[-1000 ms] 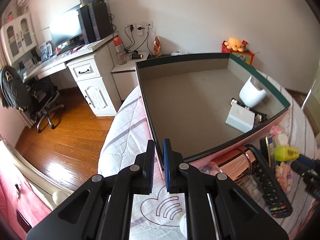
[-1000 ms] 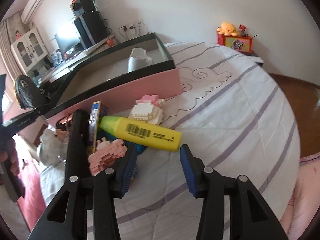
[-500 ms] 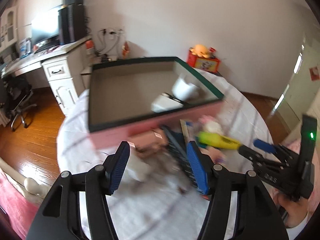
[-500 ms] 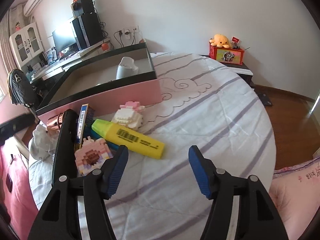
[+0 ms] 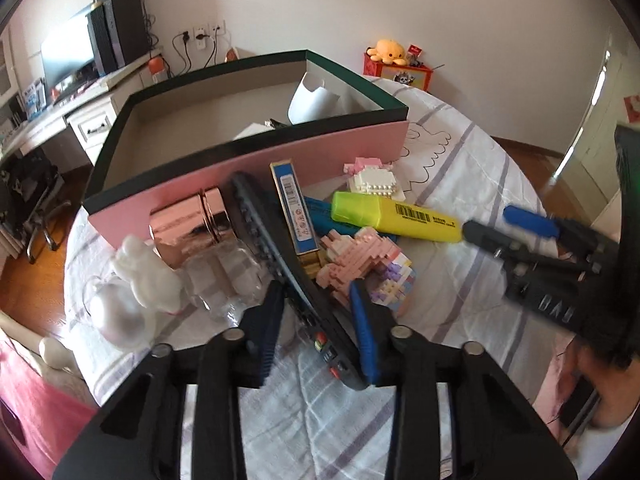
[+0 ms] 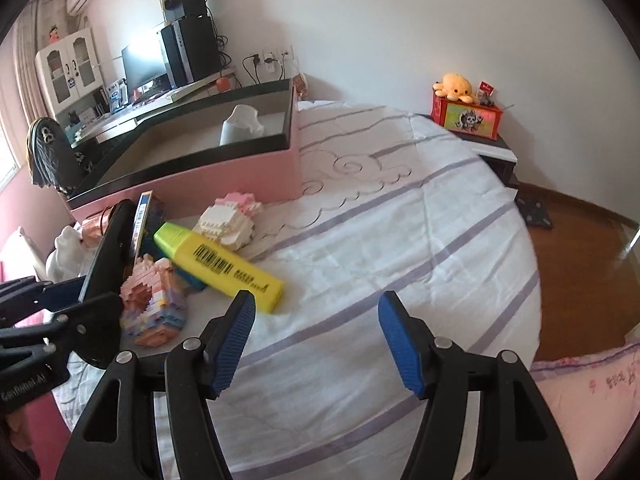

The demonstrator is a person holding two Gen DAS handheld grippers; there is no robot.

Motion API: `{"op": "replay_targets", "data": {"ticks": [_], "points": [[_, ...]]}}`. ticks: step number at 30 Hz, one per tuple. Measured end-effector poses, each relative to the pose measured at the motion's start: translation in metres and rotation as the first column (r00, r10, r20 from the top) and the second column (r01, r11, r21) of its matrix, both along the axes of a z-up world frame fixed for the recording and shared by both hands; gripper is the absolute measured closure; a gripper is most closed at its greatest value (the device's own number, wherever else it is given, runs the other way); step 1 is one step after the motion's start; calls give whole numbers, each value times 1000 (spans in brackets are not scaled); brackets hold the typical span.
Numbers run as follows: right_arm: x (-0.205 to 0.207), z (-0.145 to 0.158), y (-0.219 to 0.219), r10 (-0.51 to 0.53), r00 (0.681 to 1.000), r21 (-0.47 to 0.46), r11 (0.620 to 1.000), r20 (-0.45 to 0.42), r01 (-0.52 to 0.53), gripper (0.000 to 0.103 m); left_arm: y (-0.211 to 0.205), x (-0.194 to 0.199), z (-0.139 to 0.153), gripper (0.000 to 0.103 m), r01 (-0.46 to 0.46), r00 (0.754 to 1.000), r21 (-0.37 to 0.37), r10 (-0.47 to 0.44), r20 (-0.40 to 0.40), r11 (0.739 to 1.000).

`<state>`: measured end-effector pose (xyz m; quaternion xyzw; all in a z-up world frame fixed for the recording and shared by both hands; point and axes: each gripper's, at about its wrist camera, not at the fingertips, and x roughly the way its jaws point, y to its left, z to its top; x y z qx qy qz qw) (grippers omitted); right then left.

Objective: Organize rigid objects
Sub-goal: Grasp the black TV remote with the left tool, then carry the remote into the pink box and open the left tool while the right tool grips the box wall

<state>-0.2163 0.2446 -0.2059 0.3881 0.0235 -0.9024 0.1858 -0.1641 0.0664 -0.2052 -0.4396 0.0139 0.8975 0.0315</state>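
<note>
Remote [image 5: 280, 264] lies in front of the box [image 5: 256, 164]; highlighter [image 5: 396, 216] to its right; cup [image 5: 312, 100] inside the box.

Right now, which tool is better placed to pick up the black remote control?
Left. The left tool is open with its fingers on both sides of the remote control. The right tool is open over bare sheet, beside the yellow highlighter.

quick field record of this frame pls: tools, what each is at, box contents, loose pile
left tool: open, fingers either side of the black remote
right tool: open, empty, over bare bedsheet beside the yellow highlighter
box: pink, open top, on the bed; white cup inside
loose pile: remote, highlighter, pink brick figure, white brick figure, copper can, white figurine
</note>
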Motion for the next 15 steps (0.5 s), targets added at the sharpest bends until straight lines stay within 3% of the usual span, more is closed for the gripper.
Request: {"op": "replay_targets", "data": {"ticks": [2, 4, 15], "points": [[-8, 4, 2, 12, 1000, -6, 1000, 1, -12, 37, -8, 0, 2, 86, -14, 1000, -1, 14, -7, 1000], [-14, 6, 6, 7, 1000, -6, 1000, -5, -7, 36, -15, 2, 3, 88, -4, 1000, -21, 4, -6, 1000], [-29, 6, 1, 27, 1000, -41, 999, -2, -27, 33, -35, 27, 6, 90, 42, 999, -7, -42, 16, 999]]}}
